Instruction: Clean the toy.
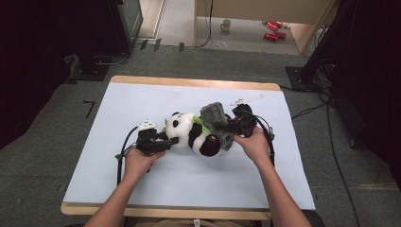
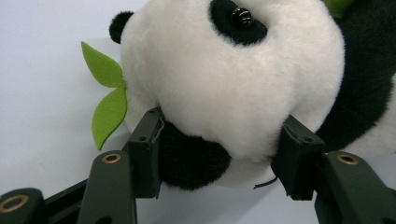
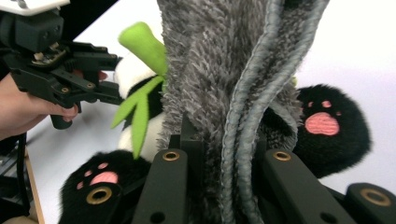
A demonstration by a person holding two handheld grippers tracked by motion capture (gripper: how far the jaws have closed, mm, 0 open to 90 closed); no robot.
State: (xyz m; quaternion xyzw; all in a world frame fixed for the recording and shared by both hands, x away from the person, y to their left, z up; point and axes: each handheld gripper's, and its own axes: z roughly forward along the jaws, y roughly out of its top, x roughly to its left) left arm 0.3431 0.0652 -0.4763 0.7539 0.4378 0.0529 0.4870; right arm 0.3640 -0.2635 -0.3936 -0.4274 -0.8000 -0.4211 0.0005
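Observation:
A black-and-white plush panda (image 1: pixel 191 133) with green felt leaves (image 2: pixel 108 95) lies on its side in the middle of the pale table (image 1: pixel 142 99). My left gripper (image 1: pixel 172 140) is shut on the panda's head (image 2: pixel 224 79), its pads pressed into the fur on both sides. My right gripper (image 1: pixel 223 126) is shut on a grey fuzzy cloth (image 3: pixel 219 70) that hangs up from its jaws over the panda's body. Black feet with pink paw prints (image 3: pixel 327 123) show on either side of the cloth. In the right gripper view the left gripper (image 3: pixel 112 77) reaches in from the left.
The table's wooden edge (image 1: pixel 189 81) runs along the back. Beyond it, on the floor, stand a mug (image 1: pixel 226 24) and red cans (image 1: pixel 274 29). Black stands and cables flank the table. Bare table surface lies all around the panda.

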